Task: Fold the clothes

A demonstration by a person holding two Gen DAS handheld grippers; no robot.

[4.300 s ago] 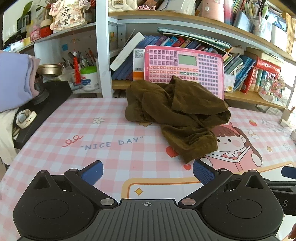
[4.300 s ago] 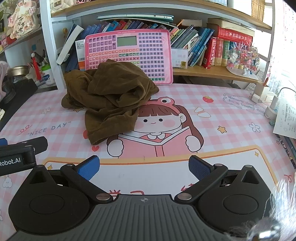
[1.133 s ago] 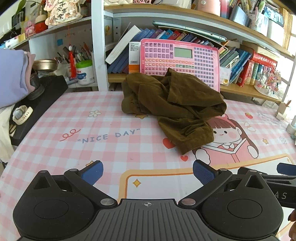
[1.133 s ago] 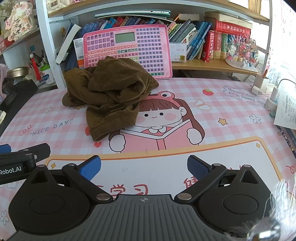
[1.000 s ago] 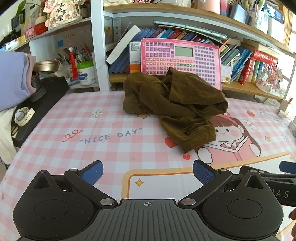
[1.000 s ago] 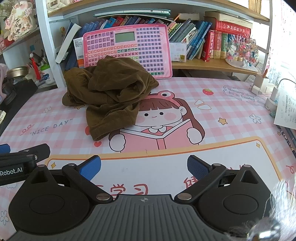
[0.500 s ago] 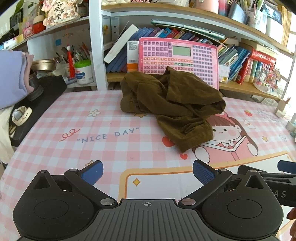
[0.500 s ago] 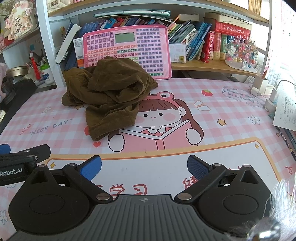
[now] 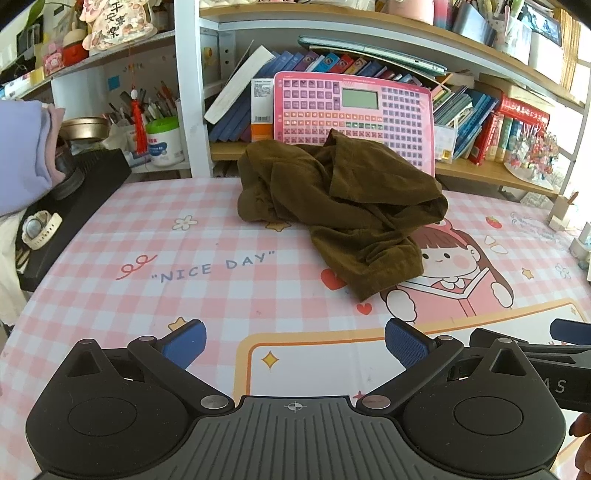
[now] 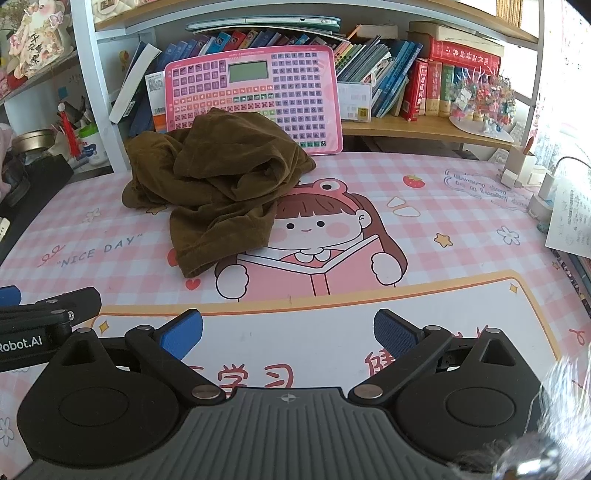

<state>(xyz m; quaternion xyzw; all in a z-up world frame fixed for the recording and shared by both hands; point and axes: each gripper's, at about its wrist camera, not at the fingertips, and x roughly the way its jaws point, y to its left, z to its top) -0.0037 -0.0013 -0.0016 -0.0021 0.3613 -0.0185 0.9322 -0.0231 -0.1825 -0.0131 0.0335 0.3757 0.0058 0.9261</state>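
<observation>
On a pink checked desk mat point(image 9: 110, 280) printed "NICE DAY", seen from our left wrist camera, a crumpled brown garment point(image 9: 343, 206) lies in a heap near the far edge, just in front of a pink keyboard toy point(image 9: 354, 110) that leans against the bookshelf point(image 9: 332, 26). Our left gripper point(image 9: 294, 341) hovers near the mat's front edge, well apart from the cloth, its blue-padded fingers point(image 9: 184, 341) spread wide and holding nothing. From our right wrist camera, the same garment point(image 10: 218, 184) sits left of centre, its lower edge overlapping the cartoon girl point(image 10: 317, 236) printed on the mat point(image 10: 461, 221). Our right gripper point(image 10: 288, 334) is likewise spread wide and empty, short of the cloth, with part of the left one showing at the left edge.
</observation>
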